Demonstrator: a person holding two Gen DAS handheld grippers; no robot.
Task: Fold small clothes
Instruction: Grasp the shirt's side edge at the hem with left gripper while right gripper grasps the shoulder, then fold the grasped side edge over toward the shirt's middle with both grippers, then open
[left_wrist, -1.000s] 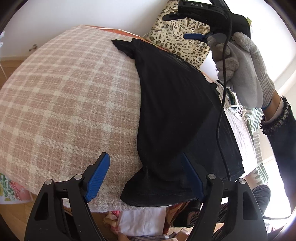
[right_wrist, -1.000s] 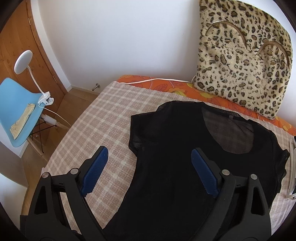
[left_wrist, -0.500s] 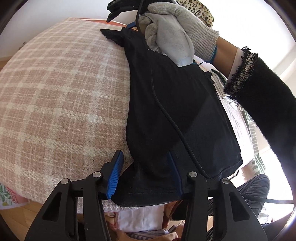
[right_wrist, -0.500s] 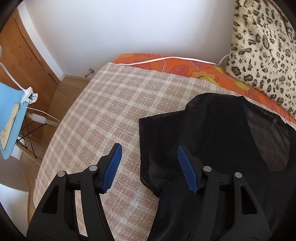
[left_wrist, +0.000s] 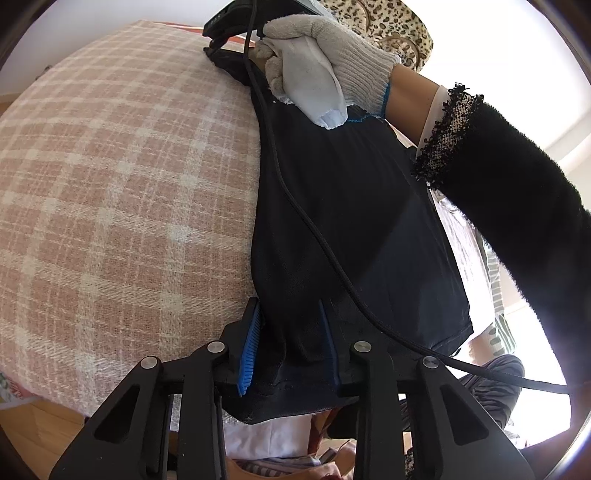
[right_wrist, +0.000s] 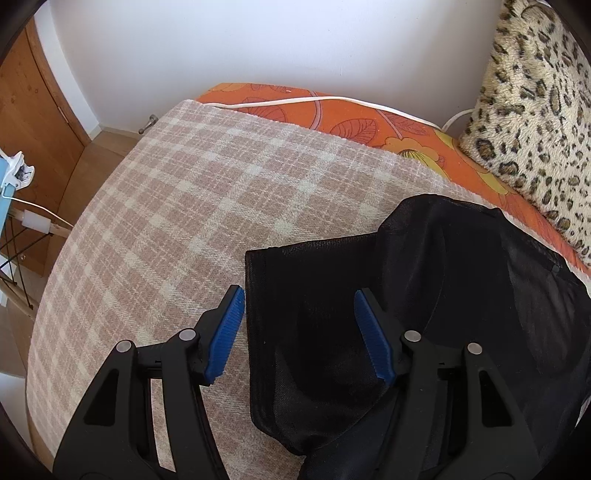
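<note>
I am looking at the black top (left_wrist: 351, 221), which is lying flat on the plaid blanket (left_wrist: 122, 192) of the bed, with its long axis running away from me, from the hem near my body up to the shoulder near the leopard cushion (right_wrist: 535, 110). My left claw (left_wrist: 290, 350) is sitting at the near hem corner, and its jaws are closing with the bunched hem between them; the blue pads are looking very near to the cloth, but I cannot tell if they are pressing it yet. My right claw (right_wrist: 299, 328) is sitting at the far end, over the left sleeve, and its jaws are closing at about half width, with the sleeve edge between them and the pads not touching it yet. In the left view my gloved right hand (left_wrist: 325, 70) is reaching over the whole length of the garment. So both claws are lining up on the same long side edge, one at each end. I am judging that the coming move is lifting this edge and carrying it sideways across the top, toward the right
</note>
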